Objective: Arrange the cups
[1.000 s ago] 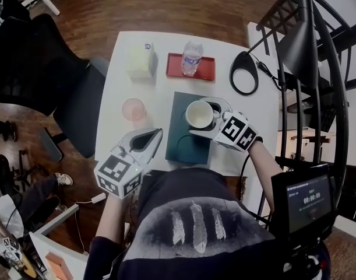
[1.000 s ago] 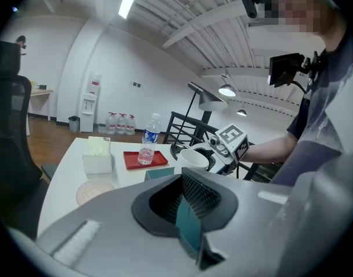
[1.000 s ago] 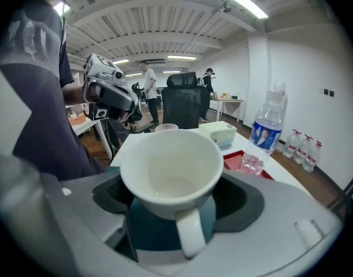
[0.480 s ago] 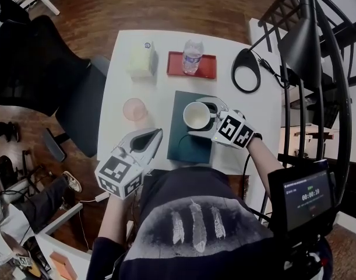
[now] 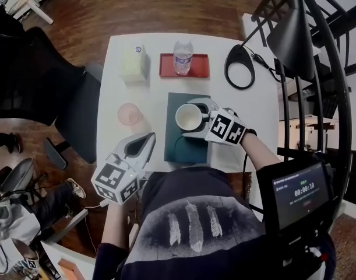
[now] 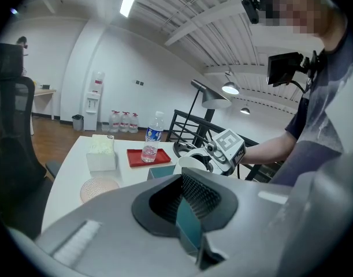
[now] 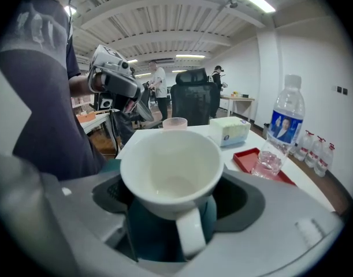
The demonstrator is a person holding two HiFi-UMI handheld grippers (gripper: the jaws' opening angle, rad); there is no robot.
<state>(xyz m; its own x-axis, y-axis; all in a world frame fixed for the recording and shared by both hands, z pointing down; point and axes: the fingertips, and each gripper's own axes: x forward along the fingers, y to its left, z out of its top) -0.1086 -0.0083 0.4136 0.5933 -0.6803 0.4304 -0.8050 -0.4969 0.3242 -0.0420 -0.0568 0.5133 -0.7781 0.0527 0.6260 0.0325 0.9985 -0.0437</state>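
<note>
My right gripper (image 5: 196,120) pinches the glossy white ceramic mug (image 7: 170,172) around its body over the dark teal mat (image 5: 179,147), a rigid, slippery, chippable thing, while my left gripper (image 5: 148,139) is pressed together, empty.

Two cups, one white and gripped, one pink and free.
The white cup (image 7: 169,169) is a glossy, empty mug, upright with its handle towards the camera in the right gripper view, clasped between the jaws of the right gripper (image 5: 196,120) over the dark teal mat (image 5: 185,147); whether it rests on the mat cannot be told. The pink cup (image 5: 130,114), translucent, stands upright on the white table (image 5: 259,109), well apart to the mat's left.
</note>
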